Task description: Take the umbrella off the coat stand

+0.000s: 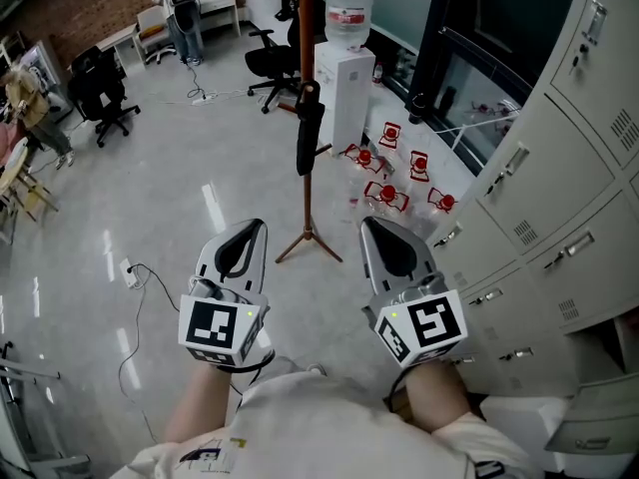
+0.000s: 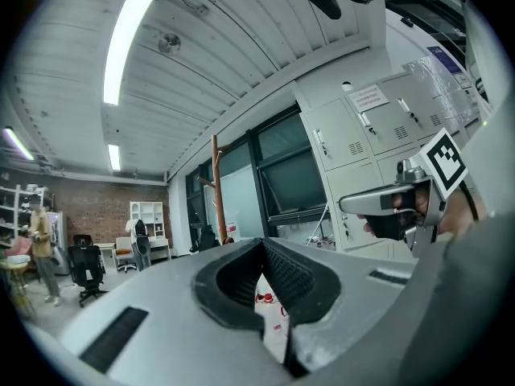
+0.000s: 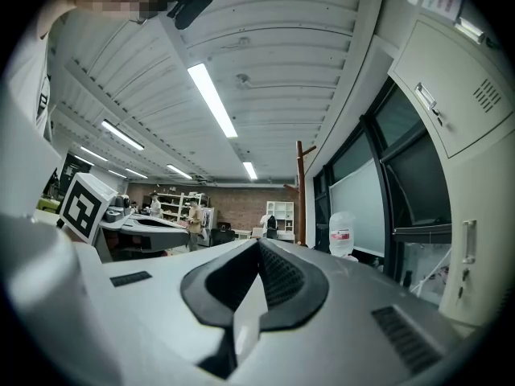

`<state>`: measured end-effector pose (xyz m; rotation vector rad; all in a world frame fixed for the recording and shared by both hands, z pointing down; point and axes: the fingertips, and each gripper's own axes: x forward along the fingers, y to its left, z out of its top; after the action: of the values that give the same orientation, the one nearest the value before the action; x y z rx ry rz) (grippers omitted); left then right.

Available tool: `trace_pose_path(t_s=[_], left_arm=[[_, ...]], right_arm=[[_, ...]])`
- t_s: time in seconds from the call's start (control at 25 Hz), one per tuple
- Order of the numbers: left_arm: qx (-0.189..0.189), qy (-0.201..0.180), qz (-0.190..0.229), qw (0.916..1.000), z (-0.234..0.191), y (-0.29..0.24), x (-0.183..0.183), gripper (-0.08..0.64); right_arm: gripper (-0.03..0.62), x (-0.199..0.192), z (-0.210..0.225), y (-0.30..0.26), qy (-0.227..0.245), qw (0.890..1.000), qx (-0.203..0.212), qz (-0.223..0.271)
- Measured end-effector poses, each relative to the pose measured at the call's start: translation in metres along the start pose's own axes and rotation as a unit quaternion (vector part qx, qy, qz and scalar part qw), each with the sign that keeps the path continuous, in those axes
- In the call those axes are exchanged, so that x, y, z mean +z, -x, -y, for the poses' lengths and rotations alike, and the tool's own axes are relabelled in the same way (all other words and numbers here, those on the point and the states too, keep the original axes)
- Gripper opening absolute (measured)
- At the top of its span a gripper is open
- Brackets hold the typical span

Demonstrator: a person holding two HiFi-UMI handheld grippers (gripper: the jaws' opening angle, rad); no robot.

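Hanging umbrella (image 1: pixel 308 133) well beyond left gripper (image 1: pixel 261 225)

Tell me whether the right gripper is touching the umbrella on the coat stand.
Apart. The head view shows bare floor between the right gripper and the hanging umbrella.

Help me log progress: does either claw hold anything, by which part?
Nothing is held: left claw and right claw are shut, empty; the umbrella hangs on the coat stand.

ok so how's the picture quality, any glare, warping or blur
Head view: evenly lit, sharp, light streaks glare off the glossy floor. Left gripper view: heavy fisheye, black corners, the ceiling lines bow. Right gripper view: same warp, the lockers curve, a mosaic patch sits top left.
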<state>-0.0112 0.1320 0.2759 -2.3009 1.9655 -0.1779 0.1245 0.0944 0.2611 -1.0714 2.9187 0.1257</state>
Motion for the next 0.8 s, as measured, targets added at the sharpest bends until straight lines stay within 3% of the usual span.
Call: trace_pose_path(t_s=[0.4, 0.8], left_arm=[[0.015, -0.006, 0.0, 0.9999, 0.001, -0.002, 0.003, 0.008], [0.008, -0.007, -0.004, 0.9999, -0.005, -0.021, -0.004, 0.008]], right_arm=[[0.008, -0.007, 0.012, 0.002, -0.011, 1.0, 0.001, -0.002], [0.008, -0.017, 0.024, -0.016, -0.023, 1.0, 0.005, -0.003]])
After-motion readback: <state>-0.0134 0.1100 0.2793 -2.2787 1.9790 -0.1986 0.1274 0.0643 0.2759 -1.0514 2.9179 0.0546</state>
